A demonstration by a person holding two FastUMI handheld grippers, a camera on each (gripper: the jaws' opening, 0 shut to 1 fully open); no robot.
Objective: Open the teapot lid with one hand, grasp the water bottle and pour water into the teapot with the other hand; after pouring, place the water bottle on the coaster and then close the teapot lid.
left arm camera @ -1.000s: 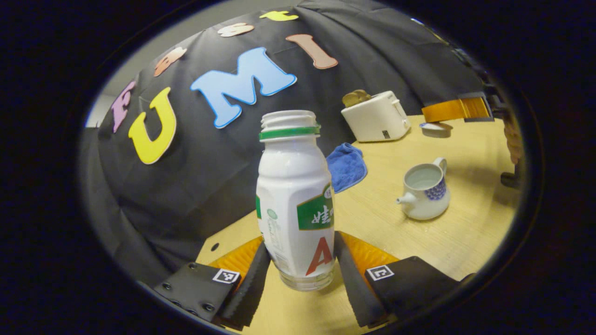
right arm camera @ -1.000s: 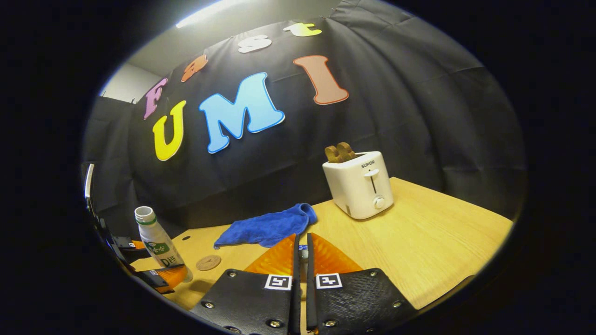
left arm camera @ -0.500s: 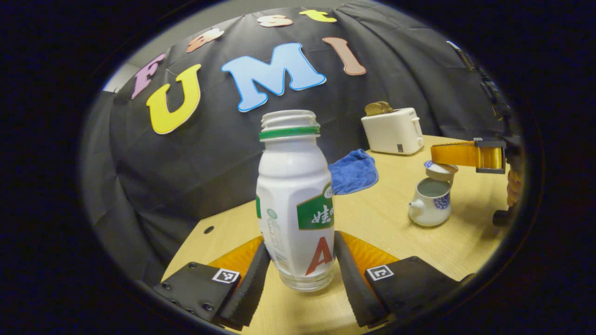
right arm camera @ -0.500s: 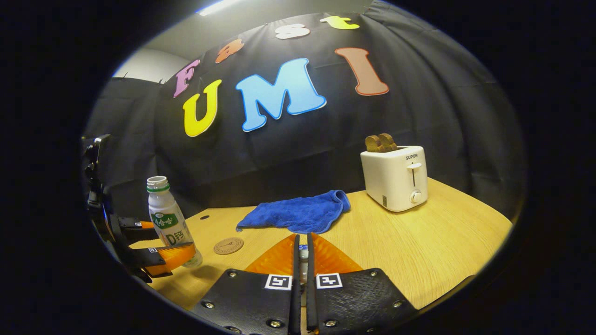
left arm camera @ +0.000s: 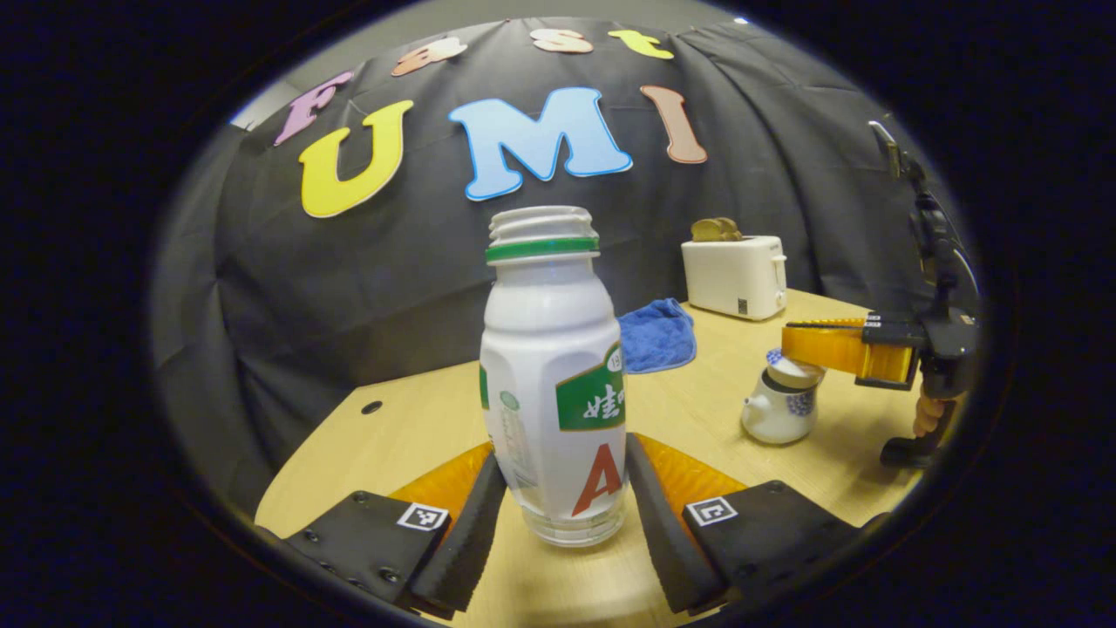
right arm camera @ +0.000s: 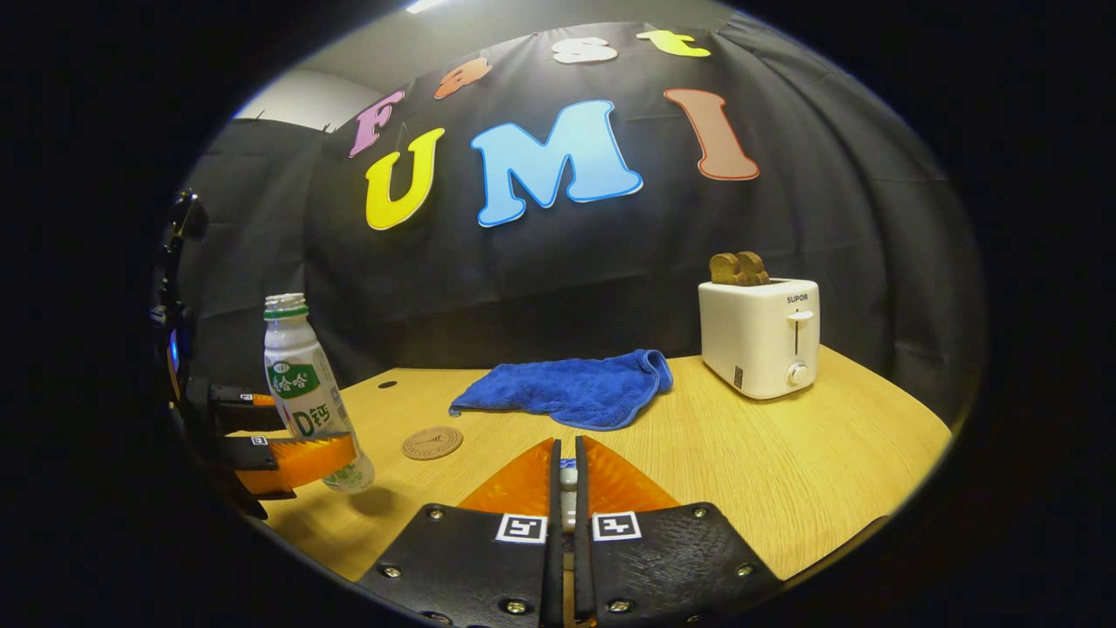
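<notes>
My left gripper (left arm camera: 565, 453) is shut on a white, uncapped water bottle (left arm camera: 549, 366) with a green neck ring, held upright. In the right gripper view that bottle (right arm camera: 305, 392) leans slightly in the left gripper (right arm camera: 344, 453), low over the table, left of the round coaster (right arm camera: 432, 442). The white and blue teapot (left arm camera: 779, 416) stands at the right. My right gripper (left arm camera: 789, 344) holds the lid (left arm camera: 789, 369) by its knob over the pot's mouth, which is covered. In the right gripper view, the right gripper (right arm camera: 565, 447) is shut on the small knob (right arm camera: 567, 476).
A white toaster (right arm camera: 760, 336) with bread slices stands at the back right of the wooden table (right arm camera: 811, 462). A blue cloth (right arm camera: 567, 390) lies crumpled near the back wall. A hand (left arm camera: 928, 417) grips the right gripper's handle.
The right gripper has lowered the lid from above the open teapot onto its mouth. The left gripper has drawn the bottle back from the teapot and levelled out.
</notes>
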